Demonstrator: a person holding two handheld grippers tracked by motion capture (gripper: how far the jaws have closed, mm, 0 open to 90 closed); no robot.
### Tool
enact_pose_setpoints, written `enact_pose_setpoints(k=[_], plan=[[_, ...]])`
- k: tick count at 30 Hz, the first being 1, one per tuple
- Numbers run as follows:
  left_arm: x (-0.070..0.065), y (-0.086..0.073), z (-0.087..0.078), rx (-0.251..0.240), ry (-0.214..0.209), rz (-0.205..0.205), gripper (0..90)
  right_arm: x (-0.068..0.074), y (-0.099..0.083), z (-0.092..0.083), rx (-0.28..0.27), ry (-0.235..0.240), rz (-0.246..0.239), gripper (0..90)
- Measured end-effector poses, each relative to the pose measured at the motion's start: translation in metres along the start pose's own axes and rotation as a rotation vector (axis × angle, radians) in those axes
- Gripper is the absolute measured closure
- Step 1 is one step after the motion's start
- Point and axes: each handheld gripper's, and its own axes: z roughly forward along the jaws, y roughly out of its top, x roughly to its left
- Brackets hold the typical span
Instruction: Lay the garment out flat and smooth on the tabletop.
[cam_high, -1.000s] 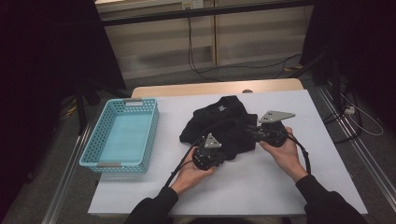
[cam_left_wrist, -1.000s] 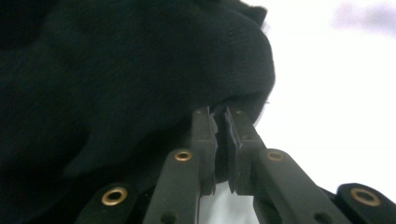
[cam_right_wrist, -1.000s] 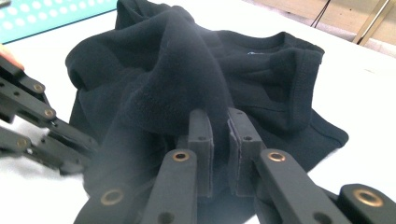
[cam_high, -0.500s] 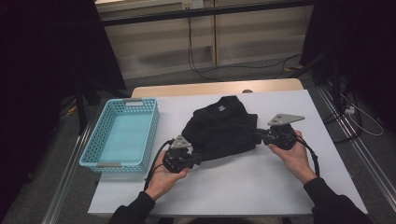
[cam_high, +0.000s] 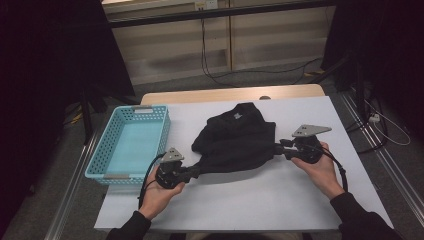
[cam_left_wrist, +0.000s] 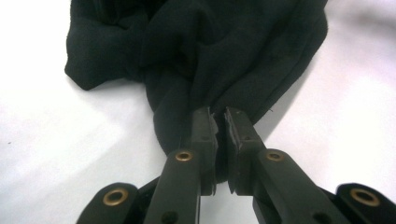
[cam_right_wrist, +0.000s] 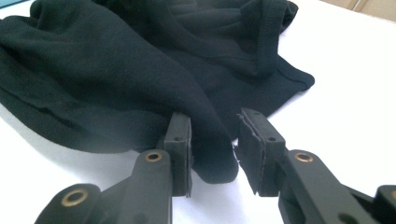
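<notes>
High view: black garment (cam_high: 235, 142) lying mid-desk (cam_high: 250, 210), long axis running left-right between both hands | Left gripper view: left hand-held gripper (cam_left_wrist: 219, 122) clamping its near-left corner | Right gripper view: right hand-held gripper (cam_right_wrist: 212, 130) just been opening, jaws standing apart, cloth fold lying loose between them.
</notes>
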Motion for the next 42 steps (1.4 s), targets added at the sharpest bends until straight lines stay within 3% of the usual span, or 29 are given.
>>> enact_pose_setpoints(k=[7, 14, 18, 23, 28, 36, 42], plan=[[0.0, -0.01, -0.006, 0.021, -0.001, 0.005, 82.9, 0.007, -0.01, -0.006, 0.018, 0.042, 0.001, 58.7], [0.001, -0.019, -0.009, 0.035, 0.003, -0.004, 82.3, 0.01, -0.014, -0.015, -0.006, 0.024, 0.01, 62.6], [0.0, -0.023, -0.007, 0.052, 0.004, -0.005, 81.5, 0.013, -0.02, -0.004, 0.037, 0.039, 0.005, 63.3], [-0.001, -0.021, -0.003, 0.049, -0.003, 0.005, 79.9, 0.01, -0.013, 0.008, 0.021, 0.013, 0.019, 60.2], [-0.001, -0.018, -0.005, 0.014, -0.007, 0.005, 75.3, 0.005, -0.009, 0.031, 0.042, -0.001, 0.045, 60.1], [0.001, -0.014, -0.007, -0.027, 0.021, 0.006, 67.0, 0.009, 0.005, 0.058, 0.061, -0.029, 0.029, 57.4], [0.002, -0.018, 0.002, 0.015, 0.035, 0.009, 66.6, 0.009, 0.007, 0.071, 0.078, -0.025, 0.048, 50.8]])
